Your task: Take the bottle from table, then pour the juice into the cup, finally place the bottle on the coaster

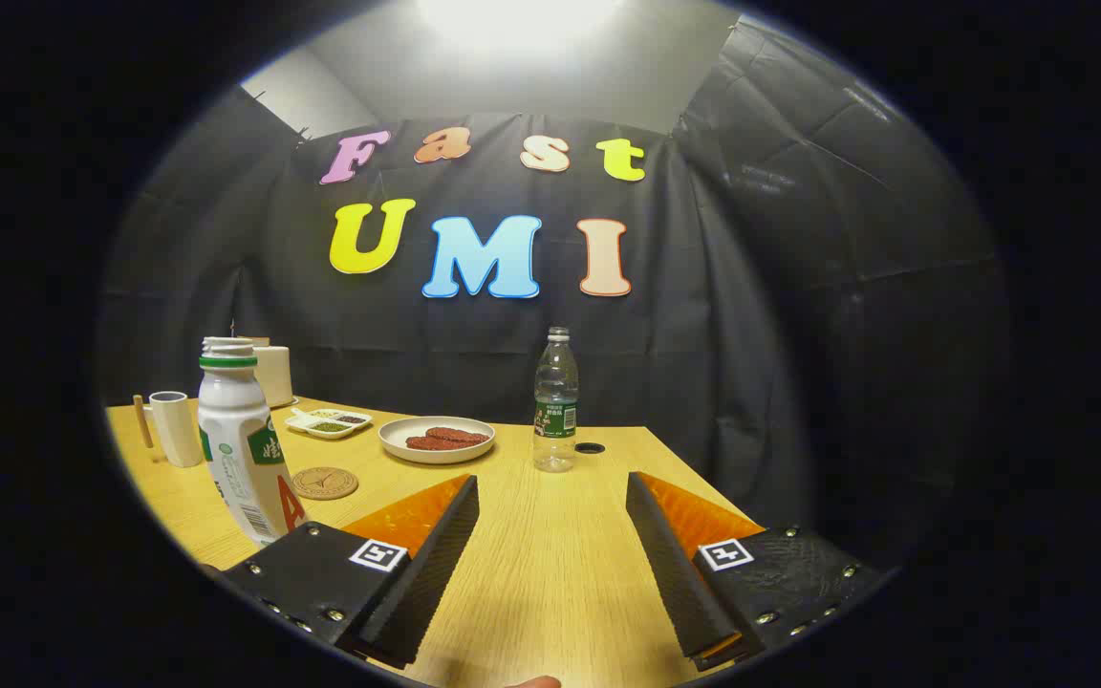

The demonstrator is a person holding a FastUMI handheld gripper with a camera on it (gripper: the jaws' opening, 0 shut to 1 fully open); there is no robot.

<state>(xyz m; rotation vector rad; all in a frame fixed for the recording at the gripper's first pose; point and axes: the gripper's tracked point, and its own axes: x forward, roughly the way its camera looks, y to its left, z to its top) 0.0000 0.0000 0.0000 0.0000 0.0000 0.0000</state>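
Step 1, taking the bottle (243,441): jaws of the gripper (550,497) gape, holding nothing; next swing left to straddle it.

Setting: a staged recording booth, not a lived-in room. Black cloth (799,287) is hanging as creased walls around a wooden desk (550,564). A bright lamp (522,19) is glaring overhead. A plate (436,440) and sectioned dish (329,422) are sitting out like props.
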